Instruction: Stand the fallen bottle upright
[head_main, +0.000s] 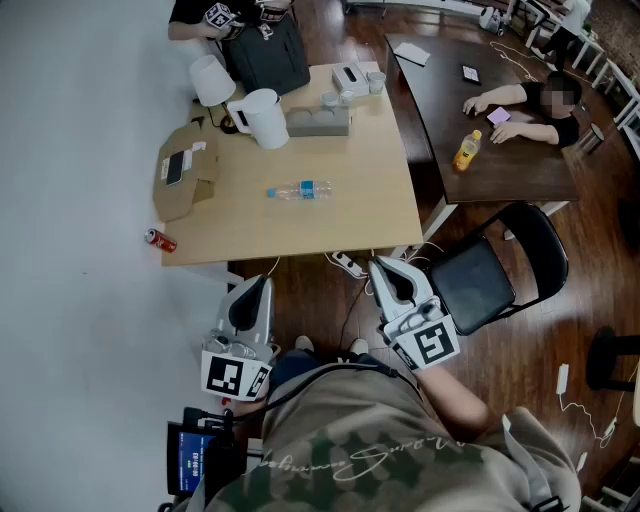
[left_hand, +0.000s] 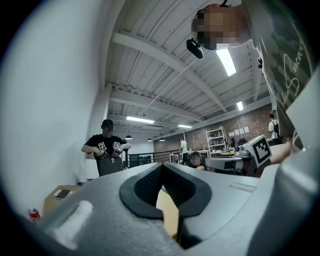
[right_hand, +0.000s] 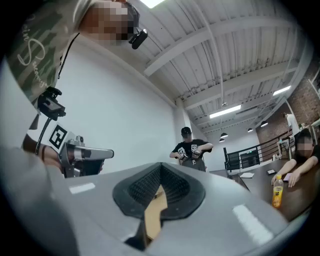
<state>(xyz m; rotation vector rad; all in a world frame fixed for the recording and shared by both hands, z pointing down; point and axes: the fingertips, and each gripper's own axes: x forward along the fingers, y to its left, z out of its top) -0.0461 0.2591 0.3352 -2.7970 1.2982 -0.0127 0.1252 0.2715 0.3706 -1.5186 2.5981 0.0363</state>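
Observation:
A clear water bottle (head_main: 300, 189) with a blue label lies on its side near the middle of the light wooden table (head_main: 380, 200). Both grippers hover short of the table's near edge, well apart from the bottle. My left gripper (head_main: 262, 284) points level toward the table, jaws shut with nothing between them; the left gripper view shows its tips (left_hand: 161, 168) together. My right gripper (head_main: 379, 264) sits to its right, tilted slightly up, also shut and empty, as its tips (right_hand: 160, 167) show. Neither gripper view shows the bottle.
A white pitcher (head_main: 262, 117), a white lamp shade (head_main: 211, 80), a grey cup tray (head_main: 318, 121) and a cardboard box (head_main: 185, 170) stand on the table. A red can (head_main: 160, 240) lies at its near left corner. A black chair (head_main: 490, 275) stands right; a person sits at the dark table (head_main: 510, 165).

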